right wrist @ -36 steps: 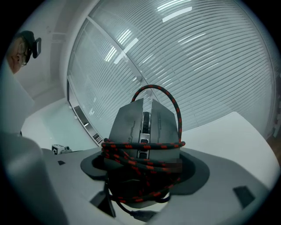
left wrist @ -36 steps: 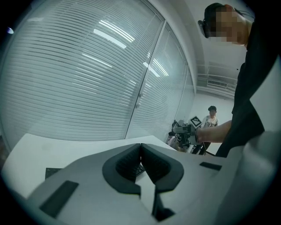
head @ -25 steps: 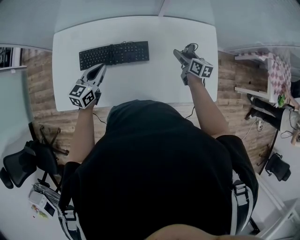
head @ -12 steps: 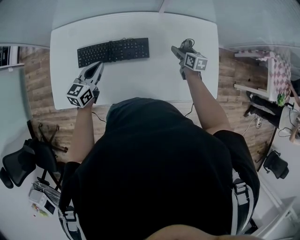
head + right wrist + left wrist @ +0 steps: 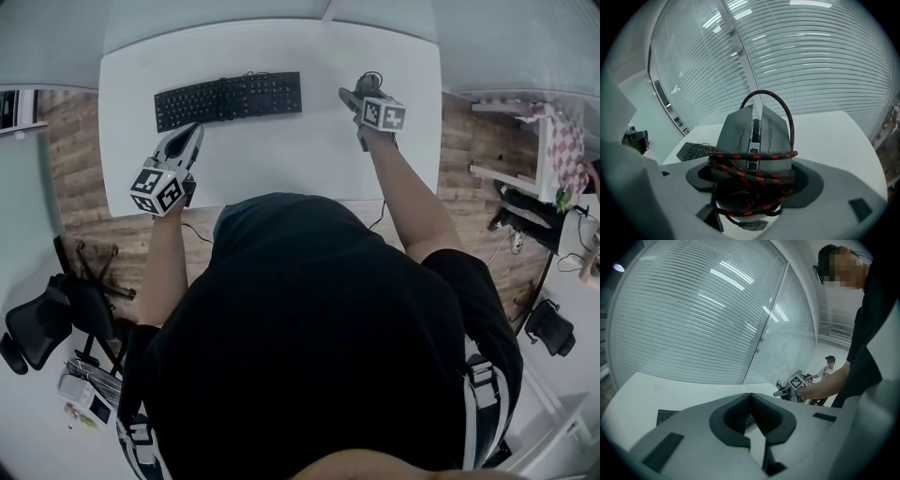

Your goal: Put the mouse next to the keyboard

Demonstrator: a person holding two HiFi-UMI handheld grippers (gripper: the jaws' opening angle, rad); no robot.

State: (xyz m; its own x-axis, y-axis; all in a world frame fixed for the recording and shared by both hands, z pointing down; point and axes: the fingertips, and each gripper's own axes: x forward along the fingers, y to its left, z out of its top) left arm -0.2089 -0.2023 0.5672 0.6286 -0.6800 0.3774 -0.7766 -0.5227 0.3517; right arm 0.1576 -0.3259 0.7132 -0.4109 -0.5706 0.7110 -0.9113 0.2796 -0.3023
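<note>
Two grippers work over the white table [image 5: 281,159]. Left gripper [image 5: 751,401]: jaws closed together with nothing between them, parked at 7 o'clock from the keyboard [image 5: 228,98], just short of its near edge. Right gripper [image 5: 752,197]: jaws clamped on the sides of the grey mouse [image 5: 754,133], whose nose points away from the camera. A black-and-red braided cable [image 5: 750,171] is wound in several loops around the mouse body. One loop arches above the nose, and the plug end hangs loose below the jaws. In the head view the mouse sits at 3 o'clock from the keyboard, apart from its right end and near the table's right edge. Contact with the table surface cannot be confirmed. Hazards, by judgement: the jaws appear to bear partly on cable rather than shell, so the mouse may twist or slip during travel toward 9 o'clock. A loop may slide off and unwind. The hanging plug may drag or catch on the table or the keyboard. An overrun may push the keyboard out of place.
</note>
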